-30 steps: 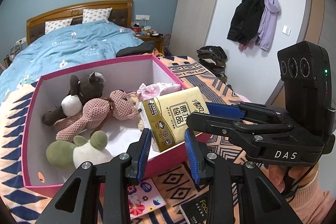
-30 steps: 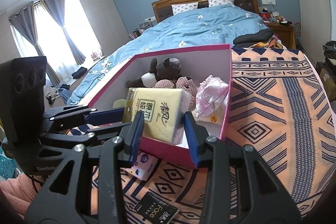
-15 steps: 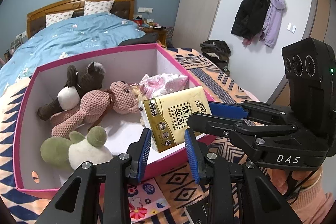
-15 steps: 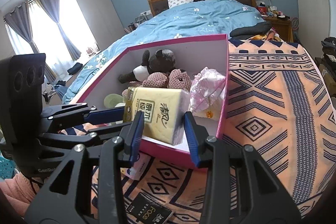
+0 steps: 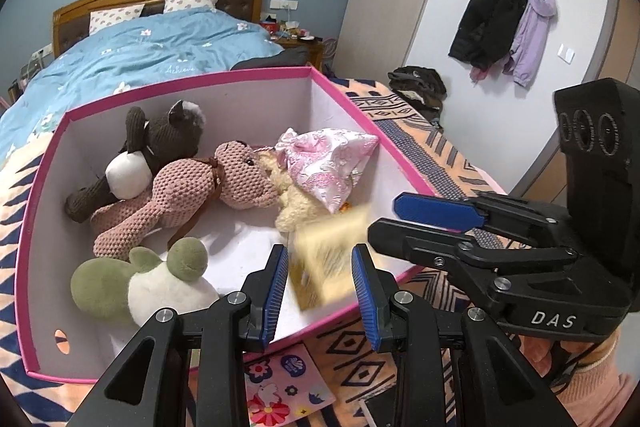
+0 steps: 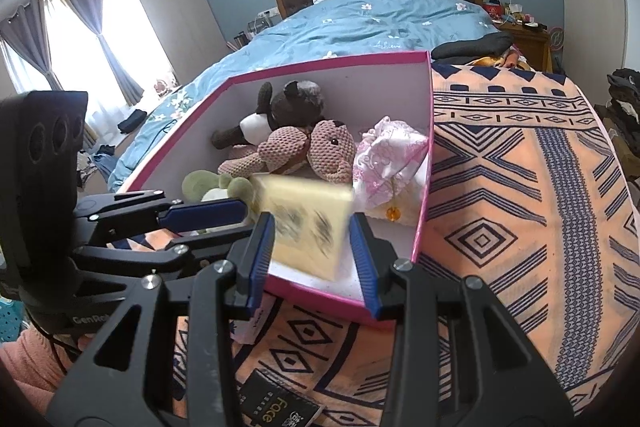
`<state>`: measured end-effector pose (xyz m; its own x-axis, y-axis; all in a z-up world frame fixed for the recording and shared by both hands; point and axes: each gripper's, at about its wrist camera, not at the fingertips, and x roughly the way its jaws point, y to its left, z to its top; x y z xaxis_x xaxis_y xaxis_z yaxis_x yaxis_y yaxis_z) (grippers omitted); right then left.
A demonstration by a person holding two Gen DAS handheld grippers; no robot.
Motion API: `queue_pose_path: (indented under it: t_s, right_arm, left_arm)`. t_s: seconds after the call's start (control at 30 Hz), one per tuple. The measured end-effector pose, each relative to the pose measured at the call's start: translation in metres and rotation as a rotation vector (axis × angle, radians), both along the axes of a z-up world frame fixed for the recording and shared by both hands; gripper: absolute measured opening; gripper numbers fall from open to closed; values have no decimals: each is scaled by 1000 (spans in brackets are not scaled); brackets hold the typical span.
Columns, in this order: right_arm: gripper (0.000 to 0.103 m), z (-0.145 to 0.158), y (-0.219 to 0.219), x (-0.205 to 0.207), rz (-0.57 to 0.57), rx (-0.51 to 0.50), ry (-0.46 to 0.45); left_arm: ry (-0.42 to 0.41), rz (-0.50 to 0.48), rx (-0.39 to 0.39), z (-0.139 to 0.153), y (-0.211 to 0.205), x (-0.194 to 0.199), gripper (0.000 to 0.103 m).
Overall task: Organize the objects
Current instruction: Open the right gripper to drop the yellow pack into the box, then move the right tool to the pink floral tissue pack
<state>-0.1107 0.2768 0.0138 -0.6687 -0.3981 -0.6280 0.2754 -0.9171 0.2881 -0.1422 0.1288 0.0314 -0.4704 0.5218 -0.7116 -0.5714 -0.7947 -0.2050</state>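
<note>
Now the tissue pack [image 6: 308, 223], previously gripped by the right claw [image 6: 312, 259], drops blurred into the pink box [image 5: 344, 95] (stowed); both claws stand spread, empty.

Patterned blanket [image 6: 520, 187], pink box [image 6: 424, 211], flowered card [image 5: 280, 387], black packet [image 6: 276, 407] on it

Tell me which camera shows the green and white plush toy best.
The left wrist view: the green and white plush toy lies whole in the pink box's near corner. In the right wrist view the toy is mostly hidden behind the left gripper and the blurred yellow tissue pack.
</note>
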Motion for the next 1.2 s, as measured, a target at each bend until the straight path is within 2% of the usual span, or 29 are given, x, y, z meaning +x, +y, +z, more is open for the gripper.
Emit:
queue_pose_path:
  t_s: [0.13, 0.23, 0.3, 0.47, 0.53, 0.6, 0.67, 0.73, 0.87, 1.03, 1.2]
  right_arm:
    - [42, 4, 0, 2, -26, 5, 15]
    - [44, 9, 0, 11, -28, 9, 48]
    - [50, 12, 1, 18, -16, 2, 67]
    - [53, 19, 0, 41, 12, -17, 123]
    - [54, 20, -1, 51, 29, -28, 139]
    - [58, 20, -4, 61, 51, -36, 153]
    - [59, 19, -8, 70, 85, -51, 159]
    - [59, 14, -14, 78, 115, -61, 155]
    - [59, -4, -29, 80, 158, -57, 109]
    - [59, -39, -41, 67, 170, -72, -9]
    - [59, -59, -46, 57, 151, -70, -77]
  left_arm:
    - [34, 26, -32, -1, -1, 0, 40]
    - [59, 39, -25, 0, -6, 5, 45]
    - [75, 44, -14, 3, -11, 10, 53]
    - [156, 61, -12, 12, -23, 31, 60]
    - [187, 64, -6, 16, -30, 43, 65]
    - [221, 67, -6, 19, -37, 55, 77]
    - [252, 65, 0, 21, -47, 68, 84]
    - [275, 72, 3, 21, -57, 78, 85]
    - [250, 95, 2, 10, -71, 84, 85]
    - [146, 129, -15, -22, -79, 79, 85]
    - [43, 151, -39, -52, -82, 68, 83]
